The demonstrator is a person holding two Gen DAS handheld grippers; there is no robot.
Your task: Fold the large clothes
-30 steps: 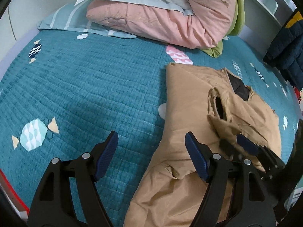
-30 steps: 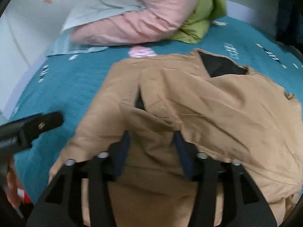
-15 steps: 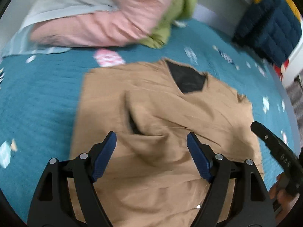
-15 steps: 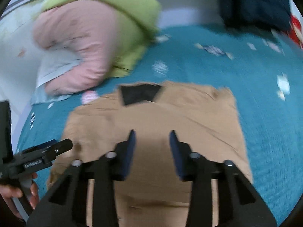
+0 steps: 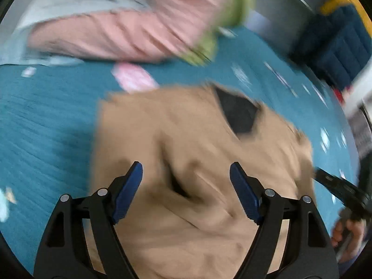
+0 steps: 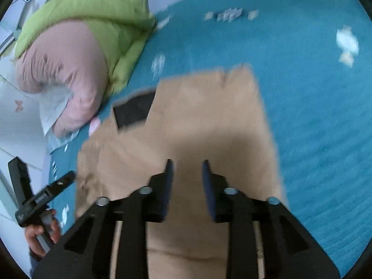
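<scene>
Between the blue pads of the left tongs there's nothing but air. They're spread wide and hanging over the rumpled middle of the tan jacket, right above a dark crease where the cloth bunches up. The right tongs are set narrower, with a clear gap between the pads and nothing pinched in it, hovering over the smoother half of the same jacket. Both sets look like they're up off the fabric, though the blur makes it hard to be sure.

The jacket lies spread out on the teal bedspread, with its black lining showing at the neck opening. That's probably on purpose, since laying it out flat gives straight edges to fold along. The side edges already look fairly straight, so it seems partly folded, with the wrinkled bit under the left tongs the likely next thing to sort out.

Further up the bed, a pink quilt and a green quilt are heaped near the head end, well clear of the jacket. A dark blue padded thing sits off to the side.
</scene>
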